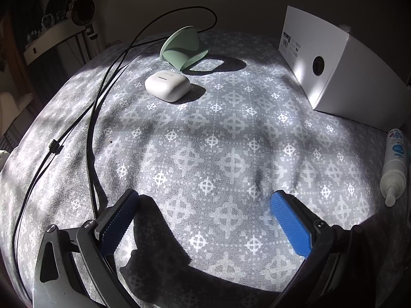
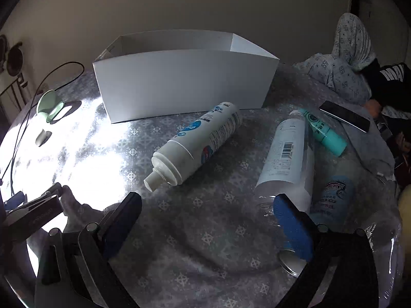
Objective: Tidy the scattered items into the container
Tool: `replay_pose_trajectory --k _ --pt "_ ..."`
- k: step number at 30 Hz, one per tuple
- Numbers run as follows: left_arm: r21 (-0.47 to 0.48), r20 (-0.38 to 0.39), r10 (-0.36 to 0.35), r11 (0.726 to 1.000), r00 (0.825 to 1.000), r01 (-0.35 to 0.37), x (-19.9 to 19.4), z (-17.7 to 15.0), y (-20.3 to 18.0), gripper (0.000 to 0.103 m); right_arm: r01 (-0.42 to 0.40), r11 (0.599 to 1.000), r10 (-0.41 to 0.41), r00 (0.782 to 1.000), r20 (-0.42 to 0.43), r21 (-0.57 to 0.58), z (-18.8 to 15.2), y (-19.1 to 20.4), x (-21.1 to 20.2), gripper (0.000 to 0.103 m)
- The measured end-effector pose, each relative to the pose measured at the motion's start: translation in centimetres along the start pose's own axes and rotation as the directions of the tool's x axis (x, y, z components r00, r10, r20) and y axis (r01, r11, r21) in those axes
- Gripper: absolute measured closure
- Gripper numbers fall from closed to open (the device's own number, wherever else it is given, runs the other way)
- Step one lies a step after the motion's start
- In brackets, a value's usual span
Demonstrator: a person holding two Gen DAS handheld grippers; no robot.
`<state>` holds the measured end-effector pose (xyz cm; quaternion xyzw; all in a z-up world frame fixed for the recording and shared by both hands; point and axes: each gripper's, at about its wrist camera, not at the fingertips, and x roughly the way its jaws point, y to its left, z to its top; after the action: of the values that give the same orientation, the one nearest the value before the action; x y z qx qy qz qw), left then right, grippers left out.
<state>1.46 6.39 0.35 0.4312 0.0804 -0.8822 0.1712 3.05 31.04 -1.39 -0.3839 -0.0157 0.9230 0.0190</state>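
A white open box (image 2: pixel 185 79) stands at the back of the patterned cloth; in the left wrist view the box (image 1: pixel 341 74) is at the right. A white spray bottle (image 2: pixel 197 141) lies on its side in front of it, its nozzle end also showing at the right edge of the left wrist view (image 1: pixel 394 169). A white bottle with a barcode (image 2: pixel 285 159), a teal bottle (image 2: pixel 325 133) and a clear bottle with a blue label (image 2: pixel 331 200) lie to the right. A white earbud case (image 1: pixel 167 85) and a green folded cup (image 1: pixel 183 48) lie far ahead of my left gripper (image 1: pixel 205 205). Both it and my right gripper (image 2: pixel 208 210) are open and hold nothing.
Black cables (image 1: pixel 95 107) run along the left of the cloth. A dark phone (image 2: pixel 344 115) and bundled patterned clothing (image 2: pixel 344 61) lie at the right. A shelf with ornaments (image 1: pixel 56 30) stands beyond the table's left edge. Crinkled clear plastic (image 2: pixel 388 251) sits near my right gripper.
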Motion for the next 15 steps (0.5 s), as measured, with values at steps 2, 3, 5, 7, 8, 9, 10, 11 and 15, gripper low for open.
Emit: replay_pose_trajectory --k 2,3,5,7,8,9,10,11,15 --pt "0.000 0.000 -0.001 1.000 1.000 0.001 0.0 0.0 0.0 0.000 -0.095 0.995 0.094 0.995 0.031 0.012 0.4 1.3 0.5 0.000" --pt "0.000 0.000 0.000 1.000 1.000 0.000 0.0 0.0 0.0 0.000 -0.116 0.993 0.116 0.993 -0.002 -0.005 0.4 2.3 1.6 0.000" --pt "0.000 0.000 0.000 1.000 1.000 0.000 0.0 0.0 0.0 0.000 -0.120 0.989 0.109 0.987 -0.119 -0.090 -0.6 4.9 4.9 0.000" --pt "0.004 0.000 0.004 1.000 1.000 -0.004 0.0 0.0 0.0 0.000 -0.108 0.988 0.091 0.984 -0.152 -0.112 -2.1 5.9 6.9 0.000" --pt "0.005 0.003 0.006 1.000 1.000 -0.006 -0.1 -0.1 0.0 0.000 -0.122 0.987 0.109 0.987 -0.122 -0.103 -2.1 5.7 6.5 0.000" --pt "0.003 0.001 0.003 1.000 1.000 -0.003 -0.1 0.0 0.1 0.000 -0.143 0.986 0.131 0.983 -0.131 -0.083 -1.9 5.3 6.7 0.000" --pt "0.001 0.002 0.000 1.000 1.000 0.000 -0.1 -0.1 0.2 0.000 -0.156 0.986 0.146 0.980 -0.135 -0.063 -1.7 5.0 6.9 0.000" --pt "0.001 0.003 0.000 1.000 1.000 0.000 -0.2 0.0 0.2 0.000 -0.155 0.987 0.148 0.980 -0.132 -0.050 -1.5 5.0 6.9 0.000" --pt "0.002 0.002 0.002 1.000 1.000 -0.002 -0.2 -0.1 0.2 0.000 -0.141 0.989 0.134 0.984 -0.120 -0.047 -1.7 5.2 7.6 0.000"
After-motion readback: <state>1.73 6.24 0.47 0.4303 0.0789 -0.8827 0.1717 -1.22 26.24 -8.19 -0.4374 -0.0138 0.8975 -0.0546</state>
